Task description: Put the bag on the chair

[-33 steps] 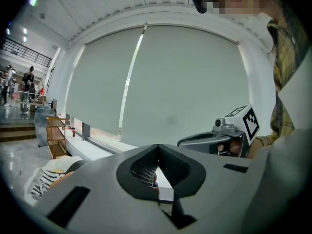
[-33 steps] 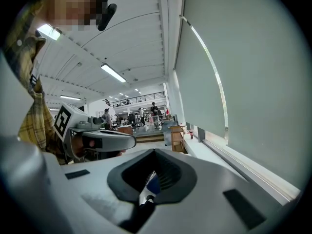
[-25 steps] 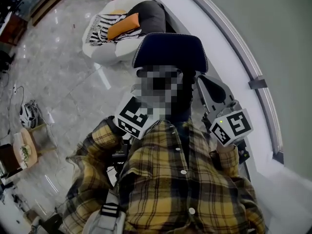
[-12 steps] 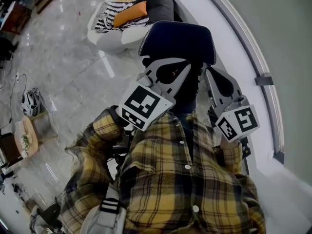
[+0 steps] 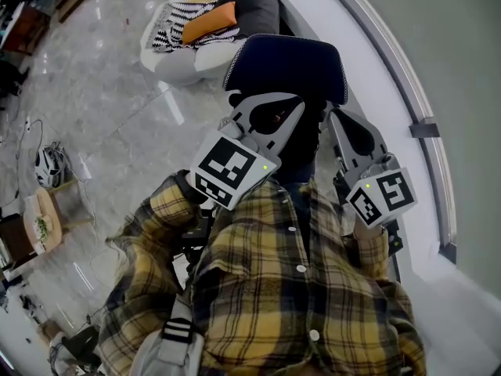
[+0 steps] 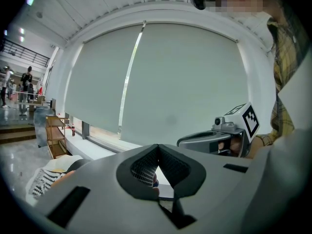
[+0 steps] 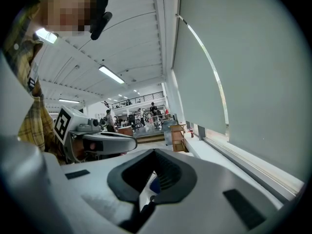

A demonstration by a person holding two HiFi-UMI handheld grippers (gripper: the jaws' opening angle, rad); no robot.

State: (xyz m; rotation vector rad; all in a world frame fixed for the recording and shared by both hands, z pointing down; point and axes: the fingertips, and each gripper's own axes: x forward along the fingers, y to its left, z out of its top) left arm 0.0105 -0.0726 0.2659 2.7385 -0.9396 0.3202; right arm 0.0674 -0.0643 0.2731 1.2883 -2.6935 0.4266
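Marble floor [image 5: 102, 108] surrounds the dark chair [image 5: 286, 65]. Left gripper [image 5: 270, 108] and right gripper [image 5: 344, 128] are both closed on nothing, raised before the chest. What seems the grey bag [image 5: 168, 349] hangs low at the person's left, ungrasped; a blind reach could miss its strap

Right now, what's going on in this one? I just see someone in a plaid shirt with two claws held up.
A person in a yellow plaid shirt holds both claws raised in front of the chest, pointed toward the dark chair ahead. The left claw and the right claw are both shut and hold nothing. A grey strapped thing low at the person's left side is probably the bag; neither claw touches it. It is not yet on the chair.
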